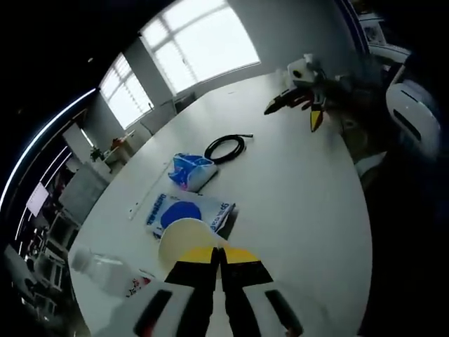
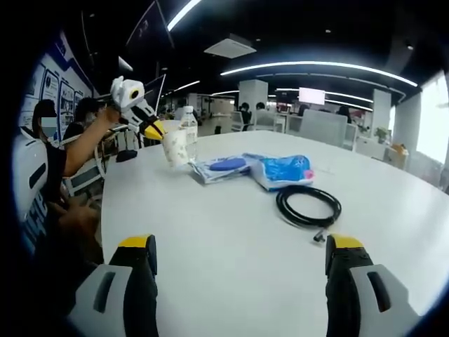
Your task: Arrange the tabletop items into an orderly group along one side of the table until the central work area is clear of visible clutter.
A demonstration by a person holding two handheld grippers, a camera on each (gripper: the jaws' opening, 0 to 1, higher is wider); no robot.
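My left gripper (image 1: pixel 219 257) is shut on the rim of a cream paper cup (image 1: pixel 184 239). From the right gripper view, that left gripper (image 2: pixel 154 130) pinches the cup (image 2: pixel 175 147) at the table's far left end, beside an upright water bottle (image 2: pixel 188 128). A flat blue-and-white packet (image 1: pixel 188 213) (image 2: pixel 221 166), a blue pouch (image 1: pixel 191 170) (image 2: pixel 284 169) and a coiled black cable (image 1: pixel 224 149) (image 2: pixel 309 204) lie in a row along the table. My right gripper (image 2: pixel 242 261) (image 1: pixel 296 112) is open and holds nothing, hovering over bare table short of the cable.
The white table (image 2: pixel 210 232) has a curved edge close to the person's body (image 2: pixel 38 189) on the left. The clear bottle (image 1: pixel 105 270) is next to the cup. Desks and seated people fill the office beyond; large windows (image 1: pixel 200 42) lie past the far end.
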